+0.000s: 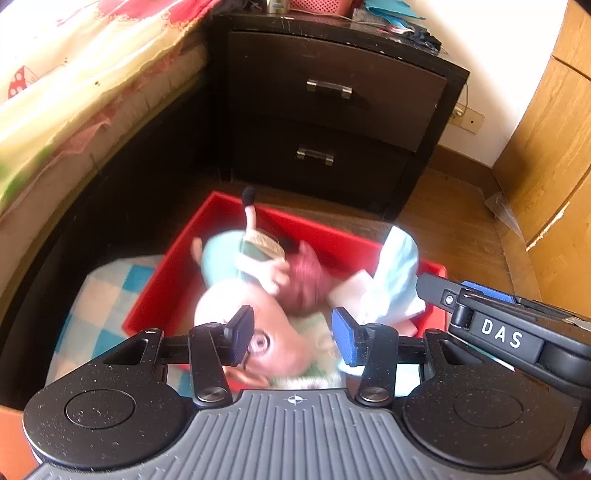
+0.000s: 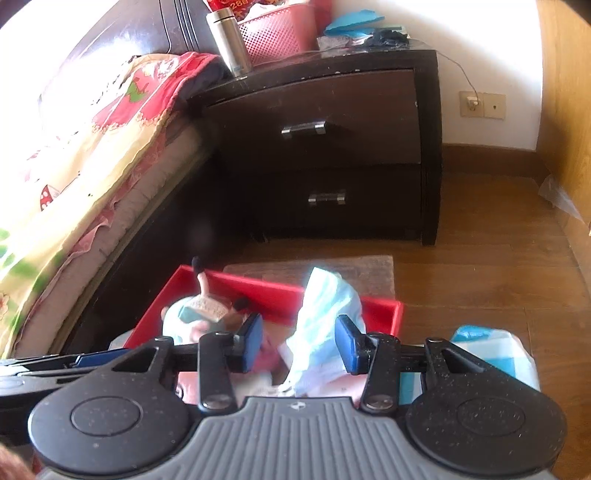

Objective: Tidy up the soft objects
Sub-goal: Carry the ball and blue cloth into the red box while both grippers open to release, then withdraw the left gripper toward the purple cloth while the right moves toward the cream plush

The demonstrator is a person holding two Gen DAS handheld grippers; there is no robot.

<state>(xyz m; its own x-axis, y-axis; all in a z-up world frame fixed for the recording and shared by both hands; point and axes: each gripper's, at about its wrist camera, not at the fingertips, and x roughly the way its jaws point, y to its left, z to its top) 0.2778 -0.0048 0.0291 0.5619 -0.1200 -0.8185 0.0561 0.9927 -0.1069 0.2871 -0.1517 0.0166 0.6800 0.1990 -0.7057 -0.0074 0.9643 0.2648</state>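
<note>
A red bin (image 1: 166,280) (image 2: 384,310) stands on the floor beside the bed. Plush toys fill it: a pink-headed doll (image 1: 280,332), a pale blue and green plush (image 1: 229,258) (image 2: 199,310) with a black-tipped tail, and a dark red furry one (image 1: 306,280). A light blue cloth (image 1: 395,277) (image 2: 325,302) stands crumpled at the bin's right side. My left gripper (image 1: 293,336) hangs open over the pink head, pads clear of it. My right gripper (image 2: 300,341) is open, with the blue cloth loose between its fingers; one finger (image 1: 432,291) shows beside the cloth.
A dark two-drawer nightstand (image 2: 332,147) stands behind the bin, with a steel flask (image 2: 229,40) and pink basket (image 2: 280,33) on top. The bed with a floral quilt (image 1: 74,74) runs along the left. A blue-checked cloth (image 1: 107,295) lies left of the bin. A wooden wardrobe (image 1: 554,166) is on the right.
</note>
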